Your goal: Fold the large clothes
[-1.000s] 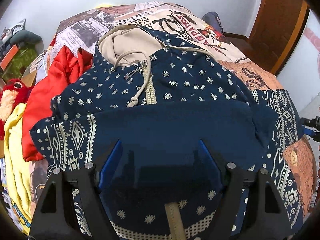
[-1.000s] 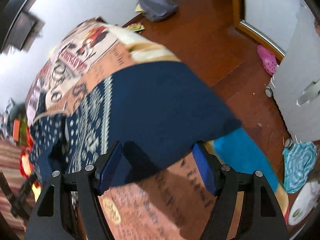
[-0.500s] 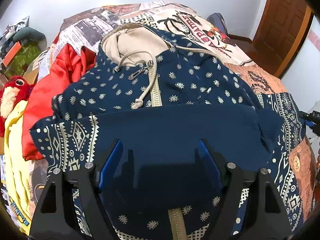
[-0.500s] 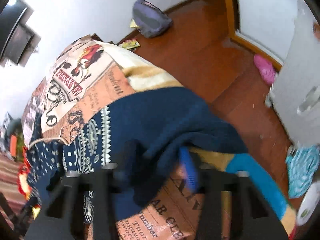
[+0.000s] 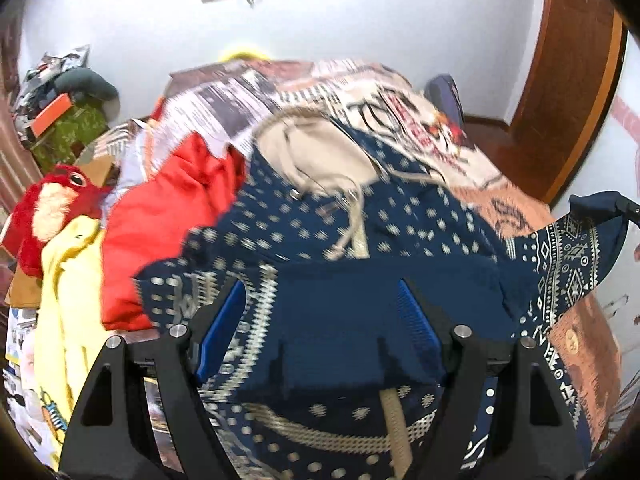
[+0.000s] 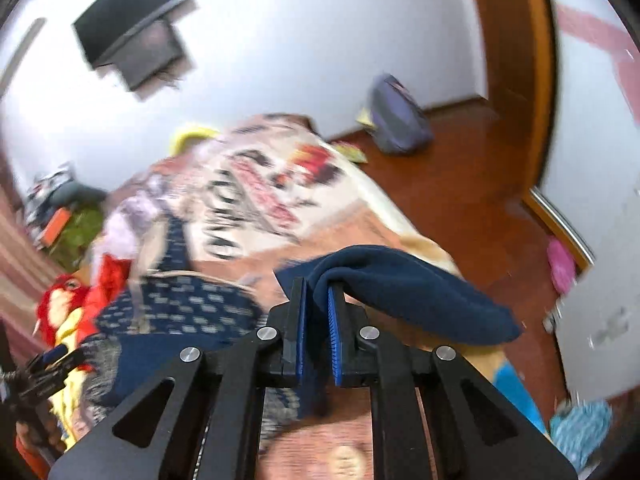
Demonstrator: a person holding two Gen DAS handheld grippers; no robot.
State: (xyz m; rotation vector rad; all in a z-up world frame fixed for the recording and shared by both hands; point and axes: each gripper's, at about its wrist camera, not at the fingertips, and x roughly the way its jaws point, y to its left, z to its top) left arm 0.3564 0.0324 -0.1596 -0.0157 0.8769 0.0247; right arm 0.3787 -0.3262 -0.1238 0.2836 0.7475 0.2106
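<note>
A navy hoodie [image 5: 360, 232] with white patterns, a beige hood and a beige zip lies spread on the bed. My left gripper [image 5: 320, 312] hovers open just above its dark folded lower part, and its fingers cast shadows on the cloth. My right gripper [image 6: 317, 292] is closing its jaws tight on the plain navy sleeve cuff [image 6: 400, 284], which is pinched between the blue pads and drapes off to the right. In the left wrist view that patterned sleeve [image 5: 572, 248] is raised off the bed at the right edge.
A red garment [image 5: 168, 232], a yellow garment [image 5: 68, 280] and a red plush toy [image 5: 48, 208] lie left of the hoodie. The printed bedcover [image 5: 280, 92] runs back to the wall. On the wooden floor to the right are a backpack [image 6: 396, 120] and a pink slipper [image 6: 562, 264].
My right gripper went from open around the sleeve end to shut on it, then lifted it off the bed while rolling. My left gripper rose a little and stayed open.
</note>
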